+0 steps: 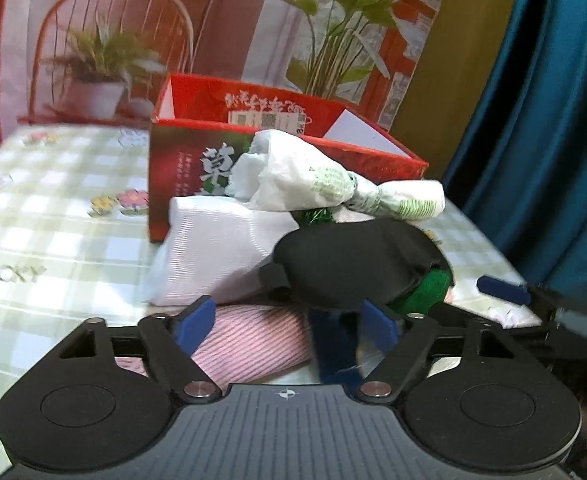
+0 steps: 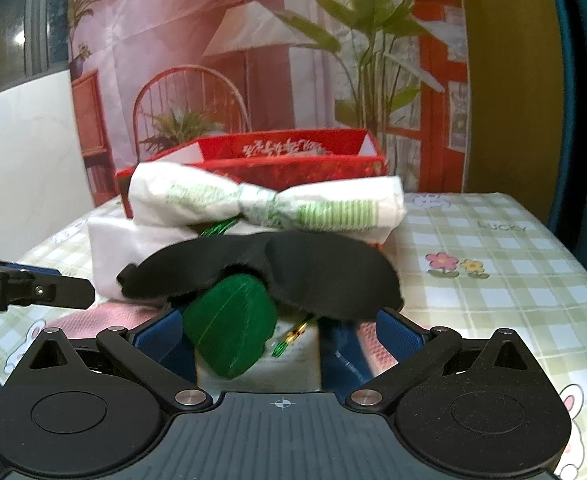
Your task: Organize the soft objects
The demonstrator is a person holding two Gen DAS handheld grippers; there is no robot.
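Soft things lay heaped on the checked worktop (image 1: 53,216) in front of the red box (image 1: 197,128), and the black eye mask (image 2: 293,272) topped the near side of the heap. In my right view the mask ran left to right, its long axis straight across the line of my right tongs (image 2: 277,340), one end drooping toward the white pouch (image 2: 113,248) on the left. It hung just above and ahead of those tongs, over the gap between the blue pads. Under it a green roll (image 2: 229,332) sat tilted in that gap; my right tongs stood wide, and I could not tell whether the pads (image 2: 161,344) touched the roll.

Behind the mask a knotted plastic bag (image 2: 261,200) also lay crosswise, resting on the pouch and against the box front.

In my left view the mask (image 1: 353,264) reached from the middle off to the right, with the green roll (image 1: 425,296) peeping out beneath its right end. My left tongs (image 1: 289,326) were spread, pressing on nothing; the mask's near edge hung just over the right pad (image 1: 381,324), and a pink knit (image 1: 249,340) lay between the pads, low on the worktop. My right tongs' tip (image 1: 501,290) showed at the right edge, near the roll.
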